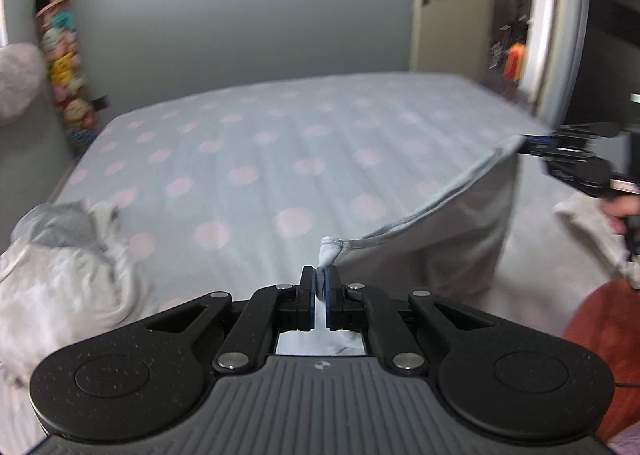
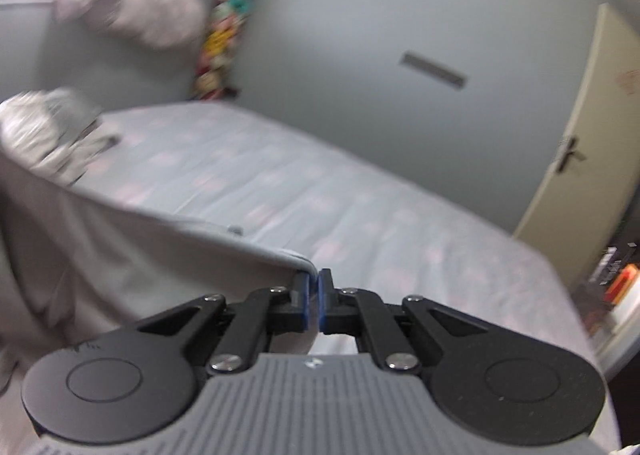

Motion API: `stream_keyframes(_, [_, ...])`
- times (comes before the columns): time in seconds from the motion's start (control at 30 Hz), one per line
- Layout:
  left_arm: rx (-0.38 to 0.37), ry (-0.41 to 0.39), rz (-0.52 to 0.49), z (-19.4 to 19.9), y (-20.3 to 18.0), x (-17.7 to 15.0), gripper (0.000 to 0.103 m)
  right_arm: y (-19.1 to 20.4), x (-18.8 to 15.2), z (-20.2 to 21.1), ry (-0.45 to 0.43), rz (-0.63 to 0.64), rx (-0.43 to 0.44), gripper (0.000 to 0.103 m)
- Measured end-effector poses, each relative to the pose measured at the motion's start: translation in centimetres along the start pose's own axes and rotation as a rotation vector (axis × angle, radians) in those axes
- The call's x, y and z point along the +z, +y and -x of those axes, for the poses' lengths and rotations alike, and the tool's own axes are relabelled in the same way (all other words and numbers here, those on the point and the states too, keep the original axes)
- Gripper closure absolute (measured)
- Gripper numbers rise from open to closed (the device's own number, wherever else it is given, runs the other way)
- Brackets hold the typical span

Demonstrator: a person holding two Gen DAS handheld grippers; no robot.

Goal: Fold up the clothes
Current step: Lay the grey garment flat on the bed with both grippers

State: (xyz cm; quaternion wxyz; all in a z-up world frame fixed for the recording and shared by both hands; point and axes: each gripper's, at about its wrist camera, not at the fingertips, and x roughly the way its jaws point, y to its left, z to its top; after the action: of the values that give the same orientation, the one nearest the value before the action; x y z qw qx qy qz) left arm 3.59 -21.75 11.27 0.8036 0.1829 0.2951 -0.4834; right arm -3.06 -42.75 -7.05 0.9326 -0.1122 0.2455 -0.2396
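1. Bed (image 1: 256, 159): broad and flat, good for laying the fold down.
2. Garment (image 1: 448, 231): grey, hanging above the bed's near side, hem stretched between both grippers.
3. Left gripper (image 1: 320, 283): clenched on one corner.
4. Right gripper (image 2: 314, 287): clamped on the other; best kept level, hem taut.

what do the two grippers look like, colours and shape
Both look alike: the left gripper and right gripper have matte black linkage arms with silver rivets, round black discs either side, a ribbed grey body with a small round emblem, and blue pads lining the black fingers.
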Motion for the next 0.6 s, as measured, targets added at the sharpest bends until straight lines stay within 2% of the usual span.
stream_keyframes(0.1, [-0.047,-0.015,-0.026,0.2,-1.9,0.4,0.101,-0.5,0.3,-0.2,0.023,-0.004,-0.008,0.098])
stream_keyframes(0.27, [-0.102,0.067,0.02,-2.8,-4.5,-0.8,0.101,0.8,-1.1,-1.0,0.108,0.002,0.047,0.098])
stream_keyframes(0.47, [-0.166,0.102,0.196,-7.2,-7.5,-3.3,0.101,3.7,-4.6,-1.4,0.189,0.011,0.126,0.098])
stream_keyframes(0.6, [-0.209,0.109,0.265,-9.5,-9.6,-4.6,0.101,5.9,-6.6,-1.8,0.238,-0.008,0.173,0.098])
